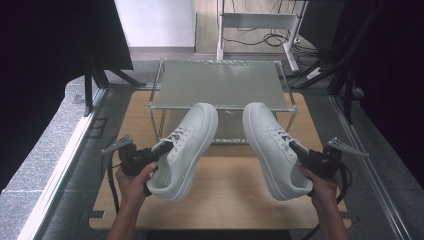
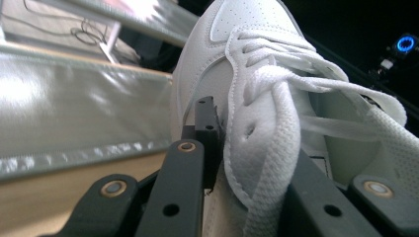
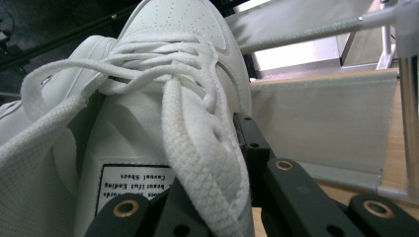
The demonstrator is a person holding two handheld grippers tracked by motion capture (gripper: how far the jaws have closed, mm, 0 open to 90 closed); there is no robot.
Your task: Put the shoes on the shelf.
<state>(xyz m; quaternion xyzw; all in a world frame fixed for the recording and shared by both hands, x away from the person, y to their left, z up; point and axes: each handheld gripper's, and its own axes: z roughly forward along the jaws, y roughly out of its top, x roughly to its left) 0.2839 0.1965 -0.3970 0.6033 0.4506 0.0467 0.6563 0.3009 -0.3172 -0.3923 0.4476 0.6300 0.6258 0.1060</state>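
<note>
Two white lace-up sneakers are held above the wooden table, toes pointing away toward the rack. My left gripper [image 1: 159,148] is shut on the left sneaker [image 1: 187,150] at its collar beside the laces; in the left gripper view one black jaw presses the outer side of that left sneaker [image 2: 257,74]. My right gripper [image 1: 296,148] is shut on the right sneaker [image 1: 272,147] the same way. In the right gripper view the right sneaker [image 3: 163,94] shows its tongue label, with a jaw on its outer wall.
A low metal-framed rack [image 1: 220,82] with a translucent top shelf stands at the table's far half, just beyond the toes. The wooden tabletop [image 1: 230,195] lies below the shoes. Black frames and cables line both sides.
</note>
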